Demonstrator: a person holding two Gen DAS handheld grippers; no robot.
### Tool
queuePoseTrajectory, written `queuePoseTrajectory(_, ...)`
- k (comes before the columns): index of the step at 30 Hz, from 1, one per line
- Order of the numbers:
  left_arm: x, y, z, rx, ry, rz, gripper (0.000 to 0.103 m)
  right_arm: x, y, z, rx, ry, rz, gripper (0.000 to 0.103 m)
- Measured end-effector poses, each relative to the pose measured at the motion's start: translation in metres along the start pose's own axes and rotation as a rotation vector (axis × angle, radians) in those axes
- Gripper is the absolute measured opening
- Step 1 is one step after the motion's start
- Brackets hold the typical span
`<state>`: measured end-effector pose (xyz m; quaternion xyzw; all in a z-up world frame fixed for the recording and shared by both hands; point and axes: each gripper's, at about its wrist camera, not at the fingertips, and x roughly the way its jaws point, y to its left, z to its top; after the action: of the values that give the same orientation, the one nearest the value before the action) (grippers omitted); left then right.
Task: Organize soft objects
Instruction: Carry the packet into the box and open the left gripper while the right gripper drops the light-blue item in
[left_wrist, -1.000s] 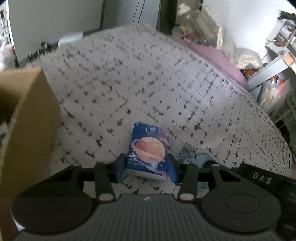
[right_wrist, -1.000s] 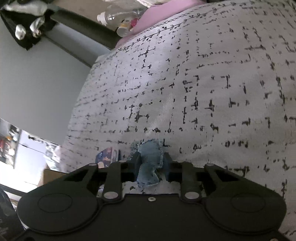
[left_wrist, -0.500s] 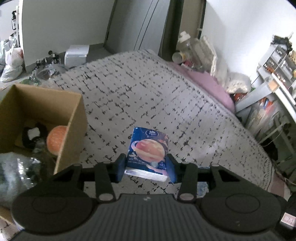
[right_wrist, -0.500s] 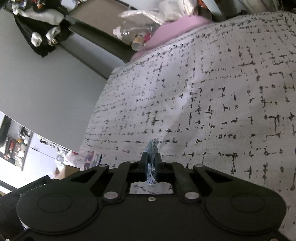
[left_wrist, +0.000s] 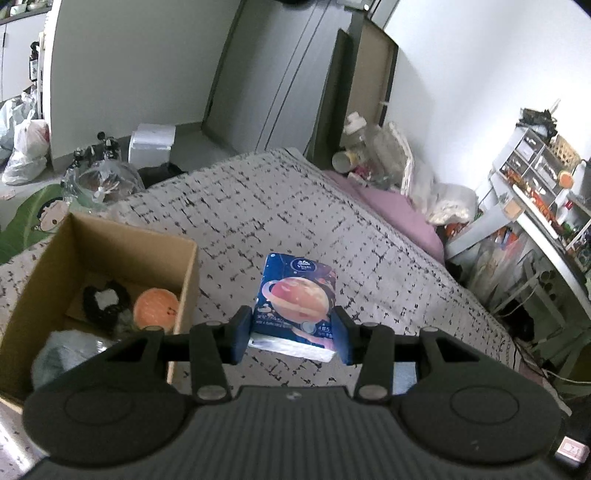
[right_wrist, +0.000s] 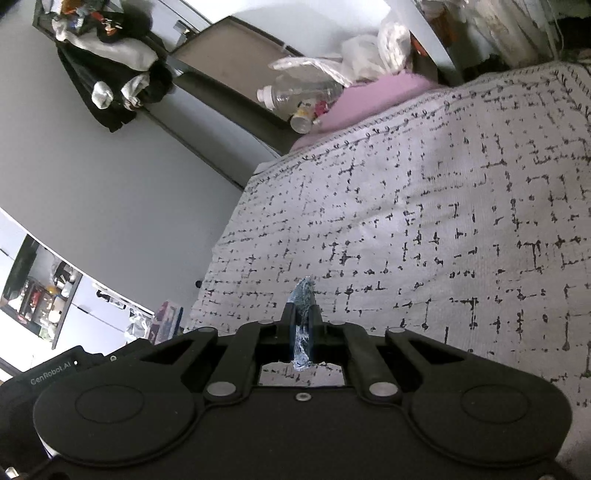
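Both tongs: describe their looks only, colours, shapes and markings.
Left tongs: dark ribbed body, two round black discs, black link bars with silver rivets, blue pads. Right tongs: smooth black body, same discs and rivets, dark fingers. No cables or sleeves show.

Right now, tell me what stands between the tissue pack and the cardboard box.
Only the box's near wall. The left gripper holds the tissue pack above the bed, right of the cardboard box, whose top is open.
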<state>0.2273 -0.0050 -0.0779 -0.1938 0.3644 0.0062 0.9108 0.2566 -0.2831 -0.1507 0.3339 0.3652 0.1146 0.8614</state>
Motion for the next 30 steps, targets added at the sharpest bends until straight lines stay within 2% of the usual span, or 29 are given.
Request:
queuePoseTrajectory(9, -0.033, 0.026, 0.002, 0.002, -0.043, 0.002, 0.045, -0.03, 0.031, 0.0, -0.037, -0.052, 0.018, 0.006)
queuePoseTrajectory(17, -0.058, 0.055, 0.013, -0.039, -0.097, 0.017, 0.045, -0.048, 0.064, -0.004, -0.094, -0.075, 0.039, 0.006)
queuePoseTrajectory(30, -0.08, 0.091, 0.022, -0.092, -0.156, 0.013, 0.045, -0.048, 0.112, -0.024, -0.162, -0.067, 0.08, 0.006)
